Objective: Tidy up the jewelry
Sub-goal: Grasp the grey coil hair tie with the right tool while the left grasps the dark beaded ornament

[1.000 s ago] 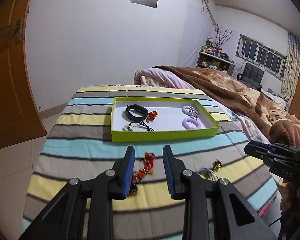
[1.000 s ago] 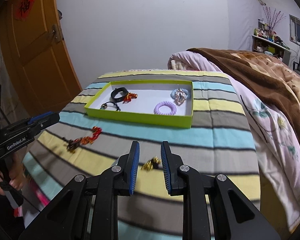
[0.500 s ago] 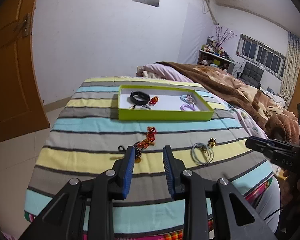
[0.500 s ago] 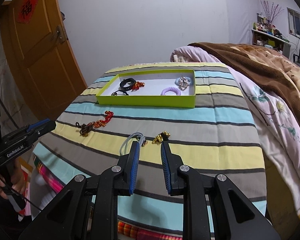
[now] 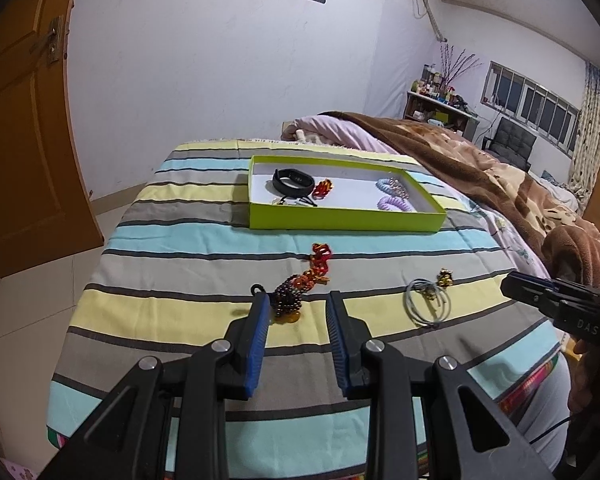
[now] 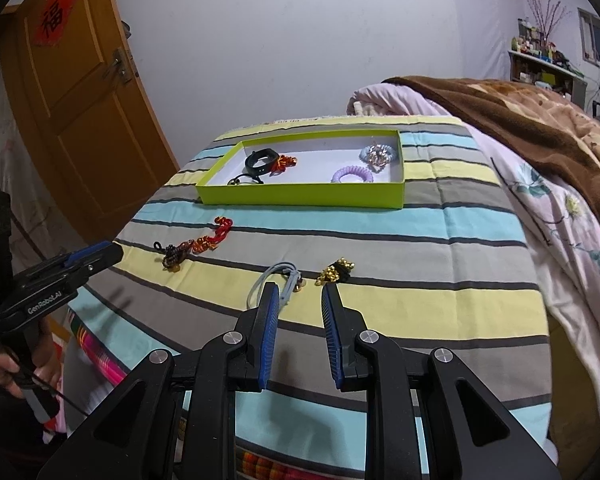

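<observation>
Two empty, half-open tools [image 5: 296, 308] [image 6: 300, 294] hover near the bed's [image 6: 420, 248] front edge; lower squarely over bracelet [image 5: 300, 284] and bands [image 6: 276, 280].

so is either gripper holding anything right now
No, nothing is held. The left gripper and right gripper are both open and empty, above the striped cloth.

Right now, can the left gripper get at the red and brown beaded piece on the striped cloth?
Probably yes. The left gripper is open, and the beaded piece lies just ahead of its fingertips on the striped cloth, with nothing between them.
</observation>
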